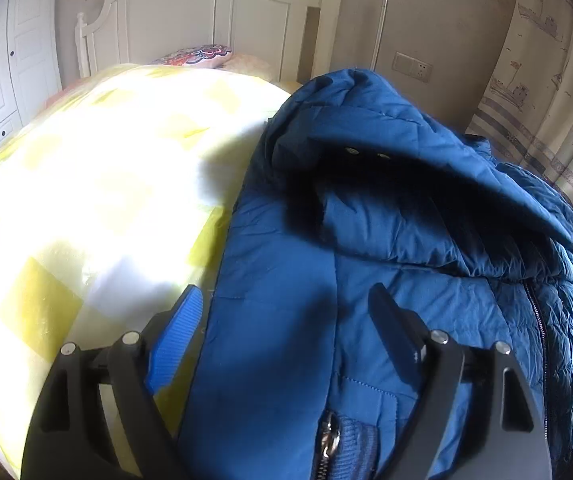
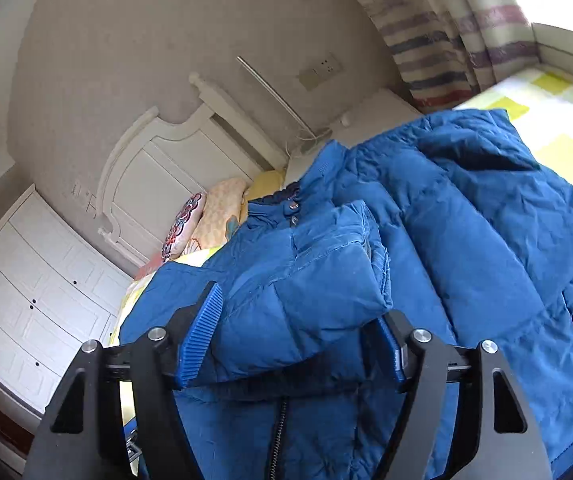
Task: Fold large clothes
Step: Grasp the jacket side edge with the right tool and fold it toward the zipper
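Bed (image 1: 86, 208) with yellow-checked cover, blue padded jacket (image 1: 366, 260) spread across it, patterned pillows (image 2: 190, 224) by white headboard (image 1: 206, 12)

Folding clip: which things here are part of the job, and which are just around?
Part of the job:
- blue jacket
- left gripper, open over it
- right gripper, open, sleeve fold between its fingers
- yellow checked bedspread under the jacket

Just around:
- pillows
- headboard
- curtain
- wall socket
- wardrobe
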A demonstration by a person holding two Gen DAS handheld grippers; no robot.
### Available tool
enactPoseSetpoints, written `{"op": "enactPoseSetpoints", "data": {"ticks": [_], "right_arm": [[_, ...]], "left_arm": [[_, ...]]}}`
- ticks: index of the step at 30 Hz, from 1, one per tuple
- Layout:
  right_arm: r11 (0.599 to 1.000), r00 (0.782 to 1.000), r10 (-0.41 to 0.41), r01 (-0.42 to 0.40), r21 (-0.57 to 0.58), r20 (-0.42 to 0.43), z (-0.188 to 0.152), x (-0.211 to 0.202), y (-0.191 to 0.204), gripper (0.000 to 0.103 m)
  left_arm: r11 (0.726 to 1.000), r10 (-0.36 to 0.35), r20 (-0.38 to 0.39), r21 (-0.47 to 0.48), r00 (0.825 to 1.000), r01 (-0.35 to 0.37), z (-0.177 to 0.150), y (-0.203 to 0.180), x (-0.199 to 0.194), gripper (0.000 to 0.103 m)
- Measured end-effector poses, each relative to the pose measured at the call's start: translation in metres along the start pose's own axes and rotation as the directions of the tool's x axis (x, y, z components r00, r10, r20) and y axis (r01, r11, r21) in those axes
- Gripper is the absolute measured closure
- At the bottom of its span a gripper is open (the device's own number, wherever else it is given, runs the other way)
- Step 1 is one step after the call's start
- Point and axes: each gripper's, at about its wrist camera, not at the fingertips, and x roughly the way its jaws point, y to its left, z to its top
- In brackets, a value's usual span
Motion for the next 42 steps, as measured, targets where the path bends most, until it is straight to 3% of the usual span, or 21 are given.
{"op": "enactPoseSetpoints", "data": {"ticks": [4, 7, 9, 12, 18, 21, 23, 25, 29, 31, 35, 39, 42], "right_arm": [[1.0, 0.999, 0.017, -0.017, 0.003, -0.038, -0.006, 0.011, -0.004, 0.035], [1.0, 0.998, 0.019, -0.018, 0.014, -0.054, -0.004, 0.016, -0.007, 0.044], [0.998, 0.998, 0.037, -0.035, 0.046, -0.055, -0.005, 0.017, -0.015, 0.062], [0.999, 0.998, 0.051, -0.051, 0.019, -0.025, -0.002, 0.012, -0.008, 0.075], [0.991, 0.997, 0.071, -0.067, -0.119, 0.028, 0.033, -0.006, 0.04, 0.079], [0.98, 0.991, 0.081, -0.06, -0.191, 0.103, 0.059, -0.032, 0.055, 0.081], [0.975, 0.984, 0.074, -0.037, -0.219, 0.164, 0.071, -0.052, 0.048, 0.081], [0.972, 0.986, 0.012, 0.027, -0.232, 0.164, 0.075, -0.056, 0.027, 0.082], [0.969, 0.987, -0.155, 0.158, -0.19, 0.028, 0.056, -0.025, -0.041, 0.082], [0.988, 0.993, -0.115, 0.115, -0.106, 0.006, 0.045, -0.019, -0.065, 0.082], [0.97, 0.988, -0.156, 0.155, -0.187, 0.01, 0.04, -0.018, -0.05, 0.081], [0.982, 0.993, -0.12, 0.121, -0.143, 0.016, 0.04, -0.023, -0.058, 0.081], [0.985, 0.994, -0.076, 0.088, -0.15, 0.08, 0.041, -0.042, -0.044, 0.082]], "left_arm": [[1.0, -0.023, -0.009, -0.01, 1.0, 0.023, 0.001, 0.002, -0.001, 0.019], [0.995, -0.09, -0.044, -0.054, 0.995, 0.088, 0.011, 0.014, 0.003, 0.019], [0.992, -0.081, -0.042, -0.102, 0.996, 0.076, 0.02, 0.026, 0.005, 0.019], [0.987, -0.084, -0.055, -0.138, 0.995, 0.076, 0.037, 0.037, 0.016, 0.019], [0.998, -0.044, -0.063, -0.051, 0.997, 0.04, 0.059, 0.012, 0.04, 0.019], [0.999, 0.021, -0.034, -0.041, 0.999, -0.023, 0.069, 0.007, 0.046, 0.011], [0.997, 0.033, -0.036, -0.064, 0.999, -0.035, 0.069, 0.01, 0.054, 0.007], [0.997, 0.045, -0.024, -0.06, 0.999, -0.046, 0.062, 0.009, 0.056, 0.006], [0.997, 0.066, -0.004, -0.041, 0.998, -0.066, 0.062, 0.004, 0.055, 0.006], [0.997, 0.071, -0.001, -0.038, 0.998, -0.071, 0.062, 0.003, 0.056, 0.006], [0.996, 0.077, 0.002, -0.04, 0.997, -0.076, 0.062, 0.004, 0.056, 0.005], [0.996, 0.076, 0.005, -0.044, 0.997, -0.076, 0.061, 0.006, 0.053, 0.005], [0.996, 0.081, 0.004, -0.042, 0.997, -0.08, 0.061, 0.005, 0.054, 0.004]]}}
